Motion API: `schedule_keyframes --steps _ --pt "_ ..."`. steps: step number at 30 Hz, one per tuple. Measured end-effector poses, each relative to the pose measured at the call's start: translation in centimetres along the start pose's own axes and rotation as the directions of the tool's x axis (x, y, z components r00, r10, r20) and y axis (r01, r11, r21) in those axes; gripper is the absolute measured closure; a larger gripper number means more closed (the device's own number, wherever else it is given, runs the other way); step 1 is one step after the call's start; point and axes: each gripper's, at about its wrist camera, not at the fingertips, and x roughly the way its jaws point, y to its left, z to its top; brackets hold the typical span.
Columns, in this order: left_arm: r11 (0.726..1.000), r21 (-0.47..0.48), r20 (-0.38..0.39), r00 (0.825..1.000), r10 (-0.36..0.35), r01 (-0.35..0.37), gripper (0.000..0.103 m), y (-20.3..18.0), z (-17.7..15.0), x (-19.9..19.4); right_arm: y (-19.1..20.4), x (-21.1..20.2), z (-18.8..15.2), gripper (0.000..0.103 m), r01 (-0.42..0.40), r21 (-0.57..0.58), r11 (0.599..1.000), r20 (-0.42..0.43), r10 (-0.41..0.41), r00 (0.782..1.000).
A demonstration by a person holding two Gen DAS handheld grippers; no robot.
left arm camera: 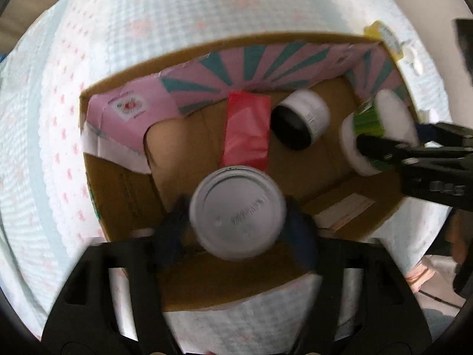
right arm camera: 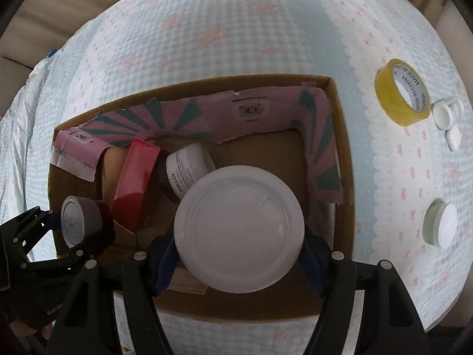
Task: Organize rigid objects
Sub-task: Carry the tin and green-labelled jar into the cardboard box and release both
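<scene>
An open cardboard box with pink and teal lining lies on a quilted cloth. Inside lie a red carton and a white jar with a black base. My left gripper is shut on a small grey can, held over the box's near side. My right gripper is shut on a white-lidded tub with a green label, held over the box's right part.
On the cloth right of the box lie a yellow tape roll, a small white cap jar, a small white piece and a pale green jar with a white lid. Beige upholstery surrounds the cloth.
</scene>
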Motion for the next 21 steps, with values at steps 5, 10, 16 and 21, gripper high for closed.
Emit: schedule_keyframes --steps 5,10,16,21 --pt "0.999 0.045 0.031 0.999 0.006 -0.007 0.0 -0.5 0.0 -0.3 -0.3 -0.3 -0.2 0.0 -0.034 0.028 0.999 0.057 0.032 0.998" --pt "1.0 0.025 0.018 1.0 -0.009 0.008 0.0 -0.5 -0.3 0.0 -0.2 -0.5 -0.5 0.0 -0.04 0.043 0.998 0.059 0.037 0.998" --pt "1.0 0.018 0.044 0.999 -0.003 0.002 0.0 -0.6 -0.5 -1.7 0.4 -2.0 -1.2 0.0 -0.033 0.018 0.999 0.09 0.031 0.995" --pt "1.0 -0.015 0.088 0.996 -0.008 0.009 0.0 -0.3 -1.1 -4.7 1.1 -3.7 -1.5 0.0 -0.029 0.006 1.0 0.115 0.028 0.993"
